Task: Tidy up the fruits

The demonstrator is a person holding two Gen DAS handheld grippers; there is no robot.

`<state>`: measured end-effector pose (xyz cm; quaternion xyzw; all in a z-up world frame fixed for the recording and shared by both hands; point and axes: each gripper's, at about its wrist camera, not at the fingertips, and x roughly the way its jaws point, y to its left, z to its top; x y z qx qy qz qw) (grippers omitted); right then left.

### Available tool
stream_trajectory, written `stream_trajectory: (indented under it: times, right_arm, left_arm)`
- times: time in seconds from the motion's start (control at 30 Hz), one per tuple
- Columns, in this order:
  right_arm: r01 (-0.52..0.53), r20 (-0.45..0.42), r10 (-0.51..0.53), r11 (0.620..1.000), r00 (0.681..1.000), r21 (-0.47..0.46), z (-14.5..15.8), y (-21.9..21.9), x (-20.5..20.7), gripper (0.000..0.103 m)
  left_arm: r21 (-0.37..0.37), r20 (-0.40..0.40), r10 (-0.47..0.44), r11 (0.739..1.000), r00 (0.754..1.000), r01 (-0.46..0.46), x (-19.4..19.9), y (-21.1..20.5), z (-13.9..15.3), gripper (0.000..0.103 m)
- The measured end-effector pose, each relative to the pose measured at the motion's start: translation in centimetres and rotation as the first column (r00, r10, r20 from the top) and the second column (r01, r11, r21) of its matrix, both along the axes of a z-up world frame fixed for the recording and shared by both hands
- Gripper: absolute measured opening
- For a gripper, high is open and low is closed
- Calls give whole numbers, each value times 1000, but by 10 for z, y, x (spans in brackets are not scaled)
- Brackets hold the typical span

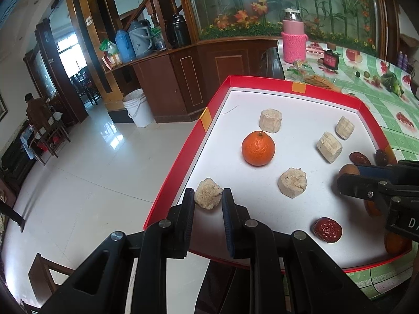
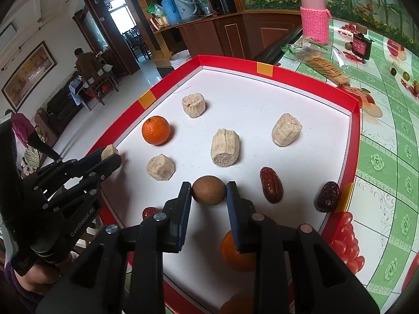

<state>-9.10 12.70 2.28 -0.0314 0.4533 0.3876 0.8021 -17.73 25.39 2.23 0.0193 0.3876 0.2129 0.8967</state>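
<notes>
A red-rimmed white tray (image 1: 183,146) holds an orange (image 1: 258,148), several beige cylindrical chunks such as one at the back (image 1: 270,121), and red dates (image 1: 327,229). At the tray's near left corner, my left gripper (image 1: 208,196) is shut on a crumbly beige chunk (image 1: 208,200). It also shows from the side (image 2: 110,157) in the right wrist view. My right gripper (image 2: 208,191) is shut on a brown round fruit (image 2: 208,189) that rests on the tray floor. Another orange (image 2: 237,253) lies partly hidden under the right gripper's finger.
The tray sits on a green fruit-print tablecloth (image 2: 387,157) at the table's left edge, with tiled floor (image 1: 91,170) below. A pink knit-covered bottle (image 1: 293,39), a small dark box (image 1: 331,60) and a stack of biscuits (image 2: 327,69) stand behind the tray.
</notes>
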Motion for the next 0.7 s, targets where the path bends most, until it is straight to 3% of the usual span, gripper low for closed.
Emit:
stream_trajectory:
  times: [0.13, 0.53, 0.7]
  right_arm:
    - [1, -22, -1, 1000, 1000, 15, 0, -3, 2, 36]
    - [25, 2, -25, 995, 1000, 92, 20, -27, 3, 39]
    - [54, -3, -54, 991, 999, 119, 25, -44, 9, 39]
  left_arm:
    - [14, -1, 5, 1000, 1000, -5, -1, -1, 3, 22]
    - [65, 19, 13, 998, 1000, -14, -1, -17, 17, 34]
    - [94, 35, 14, 995, 999, -17, -1, -29, 24, 57]
